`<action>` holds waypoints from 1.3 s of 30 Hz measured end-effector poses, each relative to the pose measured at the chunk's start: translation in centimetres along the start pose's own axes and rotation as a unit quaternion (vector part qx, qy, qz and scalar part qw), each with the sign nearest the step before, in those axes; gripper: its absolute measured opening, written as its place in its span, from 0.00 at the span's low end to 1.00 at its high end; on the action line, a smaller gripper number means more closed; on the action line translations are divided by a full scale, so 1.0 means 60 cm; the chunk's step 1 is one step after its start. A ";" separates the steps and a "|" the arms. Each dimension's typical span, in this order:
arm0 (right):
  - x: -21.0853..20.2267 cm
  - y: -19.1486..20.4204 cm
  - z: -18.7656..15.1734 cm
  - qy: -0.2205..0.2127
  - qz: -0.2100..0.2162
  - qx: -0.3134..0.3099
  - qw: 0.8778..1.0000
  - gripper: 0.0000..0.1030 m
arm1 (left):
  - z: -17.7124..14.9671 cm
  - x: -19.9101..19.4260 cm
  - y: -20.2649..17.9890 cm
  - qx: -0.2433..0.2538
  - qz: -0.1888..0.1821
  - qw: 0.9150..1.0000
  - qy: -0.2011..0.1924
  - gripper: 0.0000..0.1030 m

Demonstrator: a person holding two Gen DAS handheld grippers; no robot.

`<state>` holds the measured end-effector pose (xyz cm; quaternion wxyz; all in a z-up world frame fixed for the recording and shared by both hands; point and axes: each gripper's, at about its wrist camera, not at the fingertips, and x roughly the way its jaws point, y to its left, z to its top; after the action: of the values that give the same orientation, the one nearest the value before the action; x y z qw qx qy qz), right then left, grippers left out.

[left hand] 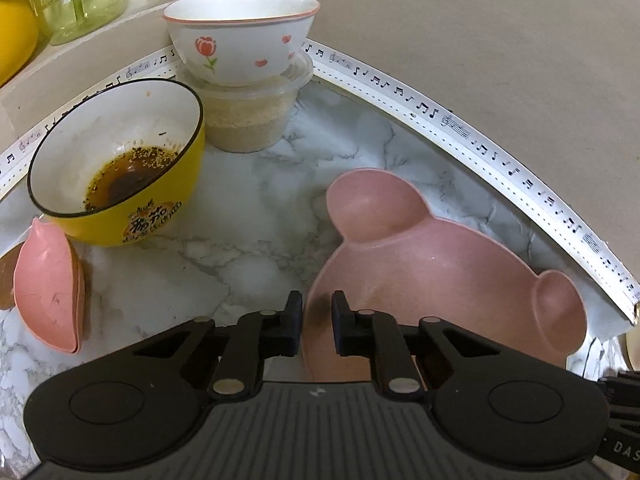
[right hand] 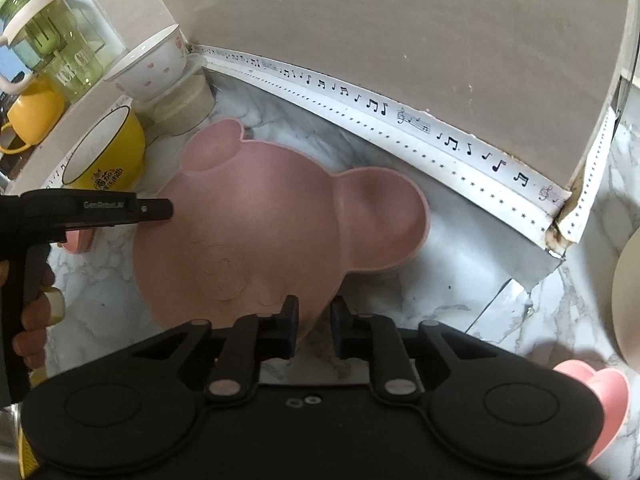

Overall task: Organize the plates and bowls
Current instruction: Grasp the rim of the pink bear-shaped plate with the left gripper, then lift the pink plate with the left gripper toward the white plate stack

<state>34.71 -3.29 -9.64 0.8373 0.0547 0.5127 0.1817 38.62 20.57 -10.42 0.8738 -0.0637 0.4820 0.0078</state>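
Note:
A pink bear-shaped plate (left hand: 432,264) with two round ears lies on the marble counter (left hand: 256,216). My left gripper (left hand: 317,316) is shut on its left rim, one finger inside the plate and one outside. In the right wrist view the same plate (right hand: 256,216) fills the middle, and my right gripper (right hand: 315,320) is shut on its near rim. There the left gripper (right hand: 166,212) comes in from the left, held by a person's hand (right hand: 36,312). A yellow bowl (left hand: 116,168) with brown sauce dregs and a white tulip bowl (left hand: 240,36) stand behind.
The white bowl sits on a lidded plastic tub (left hand: 252,120) in the corner. Stacked small pink dishes (left hand: 48,292) lean at the left. A pink heart-shaped dish (right hand: 596,392) and a cream plate (right hand: 628,300) lie at the right. The wall with music-note tape (left hand: 440,116) runs close behind.

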 end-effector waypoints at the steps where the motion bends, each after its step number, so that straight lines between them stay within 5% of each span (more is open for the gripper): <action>1: -0.002 0.003 -0.001 -0.002 -0.003 -0.009 1.000 0.15 | -0.002 -0.004 0.000 0.001 0.000 1.000 -0.002 0.14; 15: -0.075 0.025 -0.038 -0.012 0.022 -0.047 0.999 0.15 | -0.061 -0.118 0.010 0.013 -0.004 1.000 -0.023 0.14; 27: -0.167 0.071 -0.122 -0.017 0.048 -0.081 0.995 0.15 | -0.177 -0.259 0.012 0.014 0.018 0.999 -0.045 0.14; 39: -0.187 0.116 -0.204 -0.001 0.054 -0.107 0.993 0.15 | -0.281 -0.313 0.041 0.002 0.025 0.999 -0.035 0.14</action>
<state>17.66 -2.04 -4.01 0.8276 -0.0074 0.4862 0.2803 14.23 21.93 -3.74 0.8897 -0.0497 0.4528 0.0311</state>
